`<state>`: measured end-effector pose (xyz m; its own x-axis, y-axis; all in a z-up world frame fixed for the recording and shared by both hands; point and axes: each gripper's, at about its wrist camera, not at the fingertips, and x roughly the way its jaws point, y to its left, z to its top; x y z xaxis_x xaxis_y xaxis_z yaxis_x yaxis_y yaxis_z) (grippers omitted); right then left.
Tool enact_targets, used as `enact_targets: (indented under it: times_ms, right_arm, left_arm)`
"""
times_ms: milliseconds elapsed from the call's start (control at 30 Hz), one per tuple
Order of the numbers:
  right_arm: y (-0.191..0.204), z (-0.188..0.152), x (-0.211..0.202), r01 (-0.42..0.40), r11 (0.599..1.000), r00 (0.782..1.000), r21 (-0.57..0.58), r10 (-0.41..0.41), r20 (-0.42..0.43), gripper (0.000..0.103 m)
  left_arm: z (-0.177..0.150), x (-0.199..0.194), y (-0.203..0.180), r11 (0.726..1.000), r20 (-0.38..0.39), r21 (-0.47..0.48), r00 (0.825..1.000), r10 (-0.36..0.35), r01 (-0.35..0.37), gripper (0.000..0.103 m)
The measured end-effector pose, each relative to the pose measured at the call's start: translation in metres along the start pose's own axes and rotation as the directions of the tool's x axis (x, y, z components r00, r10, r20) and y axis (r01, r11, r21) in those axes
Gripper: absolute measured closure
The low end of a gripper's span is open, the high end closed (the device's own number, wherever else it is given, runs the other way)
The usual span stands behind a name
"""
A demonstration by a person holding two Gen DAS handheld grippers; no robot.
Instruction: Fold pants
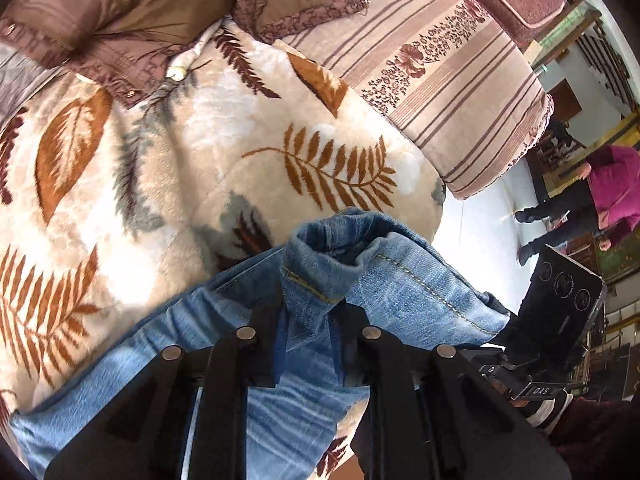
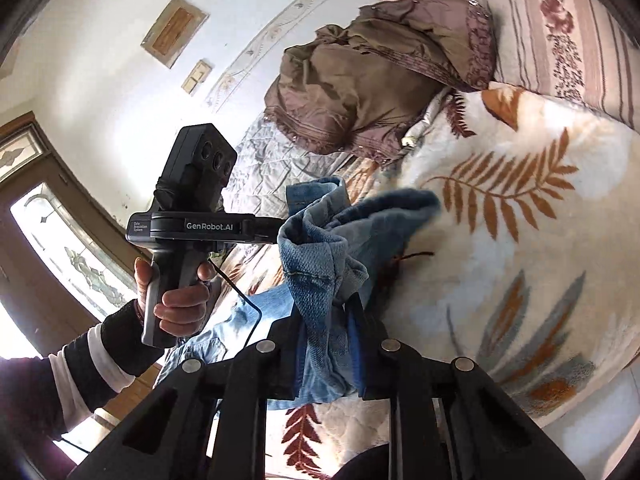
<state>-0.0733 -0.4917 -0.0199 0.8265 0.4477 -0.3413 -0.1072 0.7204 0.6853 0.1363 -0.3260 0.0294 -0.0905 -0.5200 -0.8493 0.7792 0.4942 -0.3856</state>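
The pants are light blue jeans [image 1: 224, 340], lying partly on a cream blanket with brown fern leaves [image 1: 200, 152]. My left gripper [image 1: 310, 304] is shut on a bunched hem of the jeans, which sticks up between its fingers. My right gripper [image 2: 326, 312] is shut on another bunched part of the jeans [image 2: 316, 264] and holds it above the blanket [image 2: 520, 240]. The left gripper's body [image 2: 188, 224] shows in the right wrist view, held by a hand, with its tip buried in the denim. The right gripper's body [image 1: 560, 312] shows at the right of the left wrist view.
A brown satin pillow [image 1: 120, 12] lies at the head of the bed, also seen in the right wrist view [image 2: 380, 76]. A striped floral cover [image 1: 460, 72] lies beside the blanket. A person in pink [image 1: 612, 188] stands beyond the bed edge. A door with glass [image 2: 60, 248] is behind.
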Motion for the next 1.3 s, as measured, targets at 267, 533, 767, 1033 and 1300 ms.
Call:
enact_targets:
  times_ms: [267,533,767,1033,1300]
  right_arm:
    - [0.030,-0.012,0.020,-0.046,0.999,0.998,0.008,0.046,-0.048,0.086]
    - [-0.069,-0.030,-0.033,0.164,0.935,0.985,0.316,-0.171,-0.005,0.081]
    - [-0.108,-0.036,-0.037,0.042,0.904,0.996,0.426,-0.073,0.057,0.032]
    - [-0.111,-0.043,-0.021,0.001,0.891,1.000,0.454,0.001,-0.004,0.031]
    - [-0.112,-0.043,-0.006,-0.066,0.842,0.997,0.535,0.072,0.009,0.031]
  left_arm:
    - [-0.030,-0.009,0.023,0.988,0.000,-0.150,0.999,0.048,-0.047,0.087]
    - [0.041,0.086,-0.046,0.972,-0.148,0.104,0.964,0.223,-0.209,0.062]
    - [0.055,0.101,-0.030,0.950,-0.283,0.265,0.929,0.240,-0.165,0.048]
    - [0.078,0.091,0.016,0.967,-0.298,0.235,0.940,0.165,-0.096,0.036]
    - [0.064,0.122,0.014,0.949,-0.402,0.315,0.908,0.121,0.012,0.023]
